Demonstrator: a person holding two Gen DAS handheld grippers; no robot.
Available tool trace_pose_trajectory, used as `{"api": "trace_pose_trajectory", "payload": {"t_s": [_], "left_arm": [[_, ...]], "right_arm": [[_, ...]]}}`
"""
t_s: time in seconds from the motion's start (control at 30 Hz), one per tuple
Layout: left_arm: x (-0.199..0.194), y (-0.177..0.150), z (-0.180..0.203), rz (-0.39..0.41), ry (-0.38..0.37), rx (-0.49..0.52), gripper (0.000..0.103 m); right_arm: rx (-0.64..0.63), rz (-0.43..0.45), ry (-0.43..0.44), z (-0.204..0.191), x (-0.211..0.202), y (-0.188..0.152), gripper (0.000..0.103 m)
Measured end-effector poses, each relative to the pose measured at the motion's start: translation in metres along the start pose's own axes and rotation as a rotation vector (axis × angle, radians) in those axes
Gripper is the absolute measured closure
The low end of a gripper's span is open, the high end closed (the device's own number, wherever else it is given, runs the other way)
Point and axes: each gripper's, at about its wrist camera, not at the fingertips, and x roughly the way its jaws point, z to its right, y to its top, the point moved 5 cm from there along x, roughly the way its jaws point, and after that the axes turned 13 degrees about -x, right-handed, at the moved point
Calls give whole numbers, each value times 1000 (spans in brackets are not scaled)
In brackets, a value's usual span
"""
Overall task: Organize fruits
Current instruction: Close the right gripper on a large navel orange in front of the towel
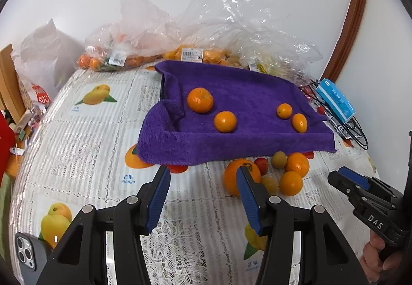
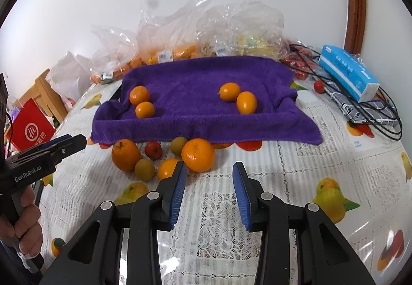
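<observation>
A purple towel [image 1: 247,141] [image 2: 195,125] lies over a tray on the table. On it sit two oranges at the left [image 1: 200,100] [image 2: 139,95] and two small oval ones at the right [image 1: 299,122] [image 2: 246,102]. In front of the towel lies a loose cluster: a large orange [image 1: 231,177] [image 2: 125,154], a mandarin [image 2: 198,154] [image 1: 297,164], a small red fruit [image 2: 153,150], green-yellow fruits [image 2: 144,169] and another orange [image 1: 291,183]. My left gripper [image 1: 203,177] is open, just left of the cluster. My right gripper [image 2: 209,173] is open, just right of the mandarin.
Clear plastic bags of fruit [image 1: 144,48] [image 2: 180,48] stand behind the towel. A blue tissue pack [image 2: 347,74] and black cables [image 2: 381,115] lie at the right. A phone [image 1: 28,256] lies at the near left. A red bag [image 2: 31,125] and a wooden chair are off the left edge.
</observation>
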Motion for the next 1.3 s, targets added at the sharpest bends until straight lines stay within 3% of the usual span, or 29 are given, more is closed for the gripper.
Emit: {"api": "trace_pose_trajectory", "payload": {"t_s": [0.6, 0.87, 1.3], "left_arm": [[22, -4, -23, -66, 37, -17, 52], [24, -4, -21, -67, 19, -27, 52], [21, -6, -23, -77, 18, -54, 52]], "right_arm": [[-6, -63, 48, -8, 56, 10, 67], [-22, -89, 66, -9, 71, 10, 60], [-17, -52, 54, -1, 61, 4, 62]]}}
